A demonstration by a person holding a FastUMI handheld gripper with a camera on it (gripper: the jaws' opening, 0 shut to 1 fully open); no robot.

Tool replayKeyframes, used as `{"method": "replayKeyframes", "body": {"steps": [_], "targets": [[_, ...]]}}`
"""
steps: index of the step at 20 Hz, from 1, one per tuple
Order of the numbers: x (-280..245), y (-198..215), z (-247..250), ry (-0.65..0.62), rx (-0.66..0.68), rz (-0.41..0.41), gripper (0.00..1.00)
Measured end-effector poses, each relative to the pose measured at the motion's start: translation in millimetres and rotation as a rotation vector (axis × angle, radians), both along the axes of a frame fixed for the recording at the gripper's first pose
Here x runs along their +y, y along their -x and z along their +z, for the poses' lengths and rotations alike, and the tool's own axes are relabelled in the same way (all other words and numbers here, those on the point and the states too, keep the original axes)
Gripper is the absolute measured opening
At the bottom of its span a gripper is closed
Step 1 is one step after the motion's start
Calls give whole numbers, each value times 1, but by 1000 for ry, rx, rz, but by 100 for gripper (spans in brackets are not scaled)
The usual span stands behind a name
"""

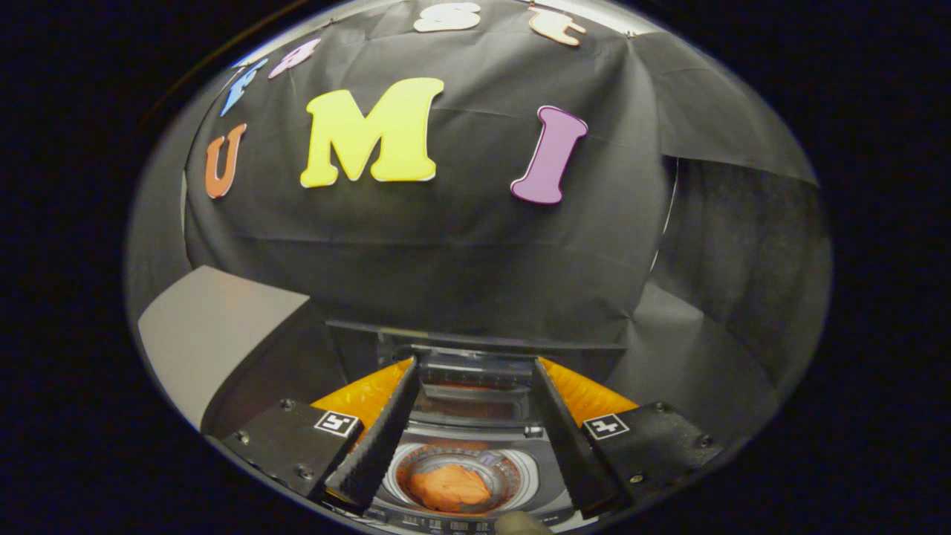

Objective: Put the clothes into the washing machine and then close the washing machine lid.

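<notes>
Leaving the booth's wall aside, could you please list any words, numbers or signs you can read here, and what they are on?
No readable words or numbers.
Gripper, fingers open above the washing machine: square black-and-white markers, patterns rather than letters.
Control panel in front of the tub: printed marks too small and blurred to read.

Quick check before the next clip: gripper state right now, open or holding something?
Gripper: open, fingers spread and holding nothing; the orange clothes lie in the washing machine drum below, lid up.
</notes>
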State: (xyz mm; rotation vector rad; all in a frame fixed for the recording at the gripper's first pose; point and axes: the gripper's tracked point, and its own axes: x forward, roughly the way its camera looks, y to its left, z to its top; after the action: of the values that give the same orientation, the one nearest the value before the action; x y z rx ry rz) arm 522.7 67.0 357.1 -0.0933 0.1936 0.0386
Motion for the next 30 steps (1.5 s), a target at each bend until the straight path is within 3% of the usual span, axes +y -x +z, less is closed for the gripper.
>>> {"method": "replayKeyframes", "body": {"steps": [10,19,21,30], "targets": [[4,-73,17,-53,53,-23,95],[1,-130,-5,-66,140,-55,95],[0,-131,-23,-85,225,-58,95],[1,-123,-30,-68,161,-33,96]]}}
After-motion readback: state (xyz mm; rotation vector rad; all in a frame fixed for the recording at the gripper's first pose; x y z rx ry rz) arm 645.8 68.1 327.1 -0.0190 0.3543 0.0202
